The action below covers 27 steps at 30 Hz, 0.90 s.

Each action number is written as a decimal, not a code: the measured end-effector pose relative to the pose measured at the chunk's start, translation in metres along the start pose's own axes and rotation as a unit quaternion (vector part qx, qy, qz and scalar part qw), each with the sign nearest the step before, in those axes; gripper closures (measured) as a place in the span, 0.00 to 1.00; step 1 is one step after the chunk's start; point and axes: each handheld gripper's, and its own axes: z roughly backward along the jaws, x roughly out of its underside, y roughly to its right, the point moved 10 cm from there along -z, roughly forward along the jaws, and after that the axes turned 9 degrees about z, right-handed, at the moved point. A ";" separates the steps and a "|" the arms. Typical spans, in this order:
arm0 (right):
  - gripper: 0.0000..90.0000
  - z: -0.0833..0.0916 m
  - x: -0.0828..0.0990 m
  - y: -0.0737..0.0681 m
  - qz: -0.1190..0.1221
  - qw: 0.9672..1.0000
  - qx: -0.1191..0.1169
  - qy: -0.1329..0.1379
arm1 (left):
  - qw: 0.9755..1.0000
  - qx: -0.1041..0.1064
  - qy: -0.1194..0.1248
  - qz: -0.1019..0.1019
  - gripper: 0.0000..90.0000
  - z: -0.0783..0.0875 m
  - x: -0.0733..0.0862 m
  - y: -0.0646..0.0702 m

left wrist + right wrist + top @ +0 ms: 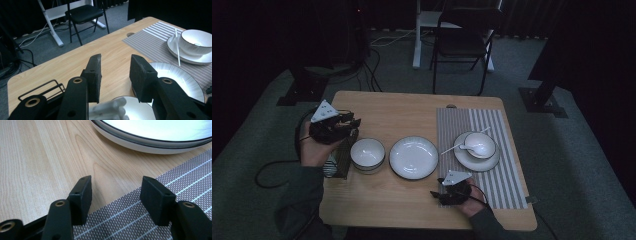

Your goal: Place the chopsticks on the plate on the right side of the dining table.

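My left gripper (352, 124) hovers at the table's left side, just behind a small white bowl (367, 154). Its jaws stand open with nothing between them (115, 62), and the bowl's rim (140, 107) lies below them. My right gripper (438, 194) rests low near the front edge, where the striped placemat (507, 175) meets bare wood. It is open and empty (116, 185), facing a white plate (150, 142). That plate (413, 157) sits at the table's middle. On the placemat a saucer (492, 162) carries a bowl (482, 144) with a spoon.
A black wire rack (342, 157) stands at the left edge beside the small bowl. A thin white stick (451, 149) leans on the saucer. A white object I cannot name (110, 107) lies under the left jaws. A folding chair (462, 40) stands beyond the table.
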 end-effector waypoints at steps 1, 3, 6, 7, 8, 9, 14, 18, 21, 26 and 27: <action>0.47 0.000 0.000 0.000 0.000 1.000 0.000 0.000 | 1.000 -0.001 -0.002 -0.001 0.69 0.001 0.001 0.000; 0.47 0.000 0.000 0.000 -0.001 1.000 0.000 0.000 | 1.000 -0.001 -0.002 0.000 0.69 0.002 0.003 -0.001; 0.47 0.000 0.000 0.000 0.000 1.000 0.000 0.000 | 1.000 -0.002 -0.003 -0.001 0.69 0.003 0.005 -0.001; 0.47 0.000 0.000 0.000 0.000 1.000 0.000 0.000 | 1.000 -0.002 -0.004 0.000 0.69 0.004 0.006 -0.001; 0.47 0.000 0.000 0.000 0.000 1.000 0.000 0.000 | 1.000 -0.002 -0.005 0.000 0.69 0.004 0.007 -0.001; 0.47 0.000 0.000 0.000 0.000 1.000 0.000 0.000 | 1.000 -0.003 -0.006 0.000 0.69 0.004 0.008 -0.002; 0.47 0.000 0.000 0.000 0.000 1.000 0.000 0.000 | 1.000 -0.003 -0.012 0.002 0.69 0.003 0.013 -0.003; 0.47 0.000 0.000 0.000 0.000 1.000 0.000 0.000 | 1.000 -0.003 -0.018 0.001 0.68 0.001 0.015 -0.004; 0.47 0.000 0.000 0.000 0.000 1.000 0.000 0.000 | 1.000 -0.005 -0.021 0.000 0.68 -0.001 0.017 -0.005; 0.47 0.000 0.000 0.000 0.000 1.000 0.000 0.000 | 1.000 -0.003 -0.023 0.002 0.68 -0.002 0.018 -0.006; 0.47 0.000 0.000 0.000 0.000 1.000 0.000 0.000 | 1.000 -0.003 -0.023 0.002 0.68 -0.002 0.018 -0.006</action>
